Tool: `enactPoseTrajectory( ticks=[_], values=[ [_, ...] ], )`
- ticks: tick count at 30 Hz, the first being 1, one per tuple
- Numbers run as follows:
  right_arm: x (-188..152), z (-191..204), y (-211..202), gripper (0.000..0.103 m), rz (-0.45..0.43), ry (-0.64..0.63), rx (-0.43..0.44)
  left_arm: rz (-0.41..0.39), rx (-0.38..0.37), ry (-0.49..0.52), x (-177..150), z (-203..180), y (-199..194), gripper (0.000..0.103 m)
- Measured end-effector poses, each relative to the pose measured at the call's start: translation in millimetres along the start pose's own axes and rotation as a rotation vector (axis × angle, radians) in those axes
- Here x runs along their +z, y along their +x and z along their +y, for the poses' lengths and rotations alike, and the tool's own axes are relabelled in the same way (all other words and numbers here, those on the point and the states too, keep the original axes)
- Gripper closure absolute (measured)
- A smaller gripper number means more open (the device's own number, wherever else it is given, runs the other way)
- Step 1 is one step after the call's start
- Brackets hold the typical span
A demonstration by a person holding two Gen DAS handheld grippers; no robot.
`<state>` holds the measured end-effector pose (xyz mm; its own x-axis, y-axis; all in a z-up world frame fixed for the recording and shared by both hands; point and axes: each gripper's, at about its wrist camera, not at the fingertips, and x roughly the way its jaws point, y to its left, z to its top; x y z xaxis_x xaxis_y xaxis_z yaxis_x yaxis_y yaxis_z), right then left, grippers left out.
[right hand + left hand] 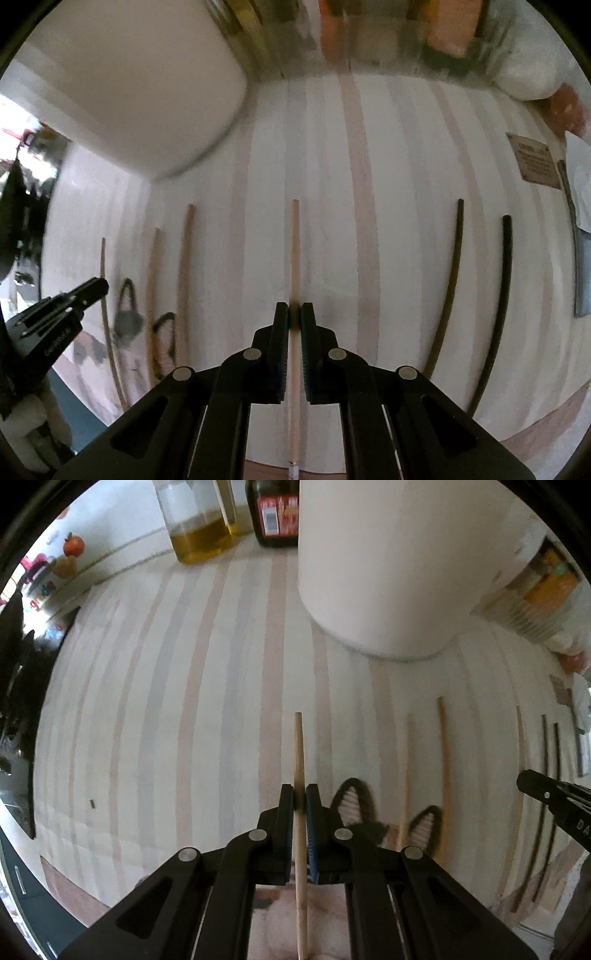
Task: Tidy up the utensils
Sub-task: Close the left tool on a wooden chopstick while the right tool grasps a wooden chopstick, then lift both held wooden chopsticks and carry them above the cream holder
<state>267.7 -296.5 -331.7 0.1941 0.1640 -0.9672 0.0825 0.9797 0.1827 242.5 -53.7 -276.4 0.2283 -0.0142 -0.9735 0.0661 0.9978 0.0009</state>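
Observation:
My left gripper (300,794) is shut on a light wooden chopstick (299,746) that points forward above the striped tablecloth (184,701). My right gripper (294,312) is shut on another light wooden chopstick (294,251); whether it rests on the cloth or is lifted, I cannot tell. Two more wooden chopsticks (445,760) lie to the right of the left gripper, and they also show in the right wrist view (183,266). Two dark chopsticks (448,280) lie to the right of the right gripper. A large white cylindrical holder (388,572) stands ahead.
Oil bottles (195,528) and a dark sauce bottle (275,513) stand at the back. Two cat-ear chopstick rests (354,805) lie beside the left gripper. A small plaque (535,162) and a grey flat item (581,269) lie at the right edge.

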Motion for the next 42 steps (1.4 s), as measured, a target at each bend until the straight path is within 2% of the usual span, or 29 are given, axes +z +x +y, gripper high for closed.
enactPoseTrajectory(
  ticks=[8,16,27,34,42],
  values=[
    [-17.2,4.7,-39.9,0.097,-0.166,-0.017,0.094,-0.122,-0.031,0.001,-1.2,-0.2,-58.3,0.099],
    [-14.8,8.2,-81.6,0.097,-0.312,-0.028,0.107,-0.229,-0.059,0.002,3.5,-5.7,-105.9,0.099],
    [-5.9,28.3,-146.3,0.097,-0.502,-0.084,0.132,-0.338,-0.077,0.013,14.6,-14.0,-144.1,0.099],
    [11.1,46.5,-194.8,0.097,-0.614,-0.09,0.196,-0.457,-0.134,-0.003,33.1,-13.9,-205.1,0.1],
    [55.9,75.2,-275.8,0.097,-0.784,-0.116,0.263,-0.627,-0.191,-0.013,66.4,-11.2,-292.6,0.099]
  ],
)
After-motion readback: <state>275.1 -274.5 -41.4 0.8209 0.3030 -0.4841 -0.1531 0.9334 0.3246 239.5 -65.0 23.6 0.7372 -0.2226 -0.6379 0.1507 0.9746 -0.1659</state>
